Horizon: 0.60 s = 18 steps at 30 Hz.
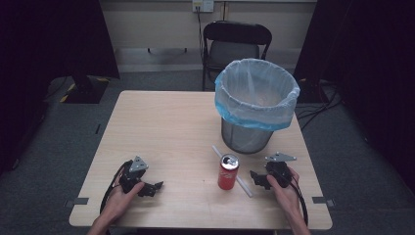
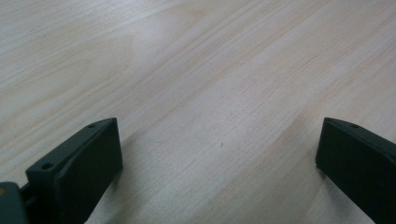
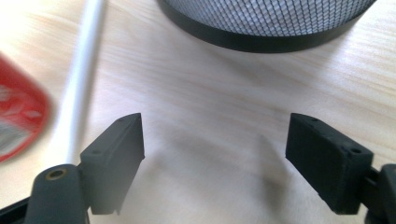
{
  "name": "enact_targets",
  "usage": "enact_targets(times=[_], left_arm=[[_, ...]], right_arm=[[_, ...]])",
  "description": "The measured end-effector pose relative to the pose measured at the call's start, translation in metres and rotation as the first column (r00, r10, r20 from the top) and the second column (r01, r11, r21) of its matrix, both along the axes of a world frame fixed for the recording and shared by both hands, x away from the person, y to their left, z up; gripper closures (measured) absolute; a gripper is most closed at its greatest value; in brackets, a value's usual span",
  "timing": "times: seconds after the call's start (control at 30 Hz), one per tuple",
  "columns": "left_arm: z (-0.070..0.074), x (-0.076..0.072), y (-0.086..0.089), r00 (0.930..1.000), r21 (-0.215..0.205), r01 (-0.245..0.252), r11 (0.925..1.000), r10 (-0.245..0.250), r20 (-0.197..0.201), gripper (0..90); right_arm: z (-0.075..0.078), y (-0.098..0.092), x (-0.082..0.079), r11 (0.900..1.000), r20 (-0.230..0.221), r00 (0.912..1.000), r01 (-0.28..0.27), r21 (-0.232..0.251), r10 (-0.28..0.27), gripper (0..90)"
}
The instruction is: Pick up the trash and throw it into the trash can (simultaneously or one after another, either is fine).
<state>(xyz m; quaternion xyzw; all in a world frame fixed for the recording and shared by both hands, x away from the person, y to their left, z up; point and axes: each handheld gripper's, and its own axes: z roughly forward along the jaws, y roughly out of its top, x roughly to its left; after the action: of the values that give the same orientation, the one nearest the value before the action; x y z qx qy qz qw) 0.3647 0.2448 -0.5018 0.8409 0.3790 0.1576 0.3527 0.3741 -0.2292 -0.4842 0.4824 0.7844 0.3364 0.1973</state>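
Observation:
A red soda can (image 1: 228, 172) stands upright on the wooden table (image 1: 161, 127), and its red side shows at the left edge of the right gripper view as the can (image 3: 16, 126). A white straw (image 1: 234, 171) lies behind and beside it; the straw (image 3: 84, 74) runs past my right gripper's left jaw. My right gripper (image 1: 255, 179) rests just right of the can, open, with only bare wood between its jaws (image 3: 215, 154). At the table's front left my left gripper (image 1: 152, 188) lies open over bare wood (image 2: 219, 149). A person's hands hold both.
A mesh waste bin (image 1: 255, 105) lined with a pale blue bag stands at the back right of the table; its black base rim (image 3: 261, 37) is just ahead of my right gripper. A black chair (image 1: 235, 46) stands behind the table.

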Motion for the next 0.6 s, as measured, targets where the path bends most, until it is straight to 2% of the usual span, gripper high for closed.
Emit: enact_targets(times=[0.13, 0.27, 0.47, 0.6], left_arm=[[0.000, 0.000, 0.000, 1.0000, -0.001, -0.001, 1.0000, 0.001, 0.000, 0.0], [0.000, 0.000, 0.000, 1.0000, 0.000, 0.000, 1.0000, 0.000, 0.000, 0.0], [0.000, 0.000, 0.000, 1.0000, 0.000, 0.000, 1.0000, 0.000, 0.000, 0.0], [0.000, 0.000, 0.000, 1.0000, -0.001, -0.001, 1.0000, 0.001, 0.000, 0.0]], right_arm=[[0.014, 0.002, -0.013, 0.996, 0.017, 0.9969, -0.077, 0.037, 0.077, 17.2], [0.021, 0.007, -0.021, 0.987, 0.021, 0.9883, -0.152, 0.056, 0.151, 18.0], [0.028, 0.021, -0.027, 0.965, 0.030, 0.9698, -0.244, 0.097, 0.242, 17.8], [0.034, 0.032, -0.029, 0.946, 0.046, 0.9519, -0.306, 0.103, 0.303, 16.2]])
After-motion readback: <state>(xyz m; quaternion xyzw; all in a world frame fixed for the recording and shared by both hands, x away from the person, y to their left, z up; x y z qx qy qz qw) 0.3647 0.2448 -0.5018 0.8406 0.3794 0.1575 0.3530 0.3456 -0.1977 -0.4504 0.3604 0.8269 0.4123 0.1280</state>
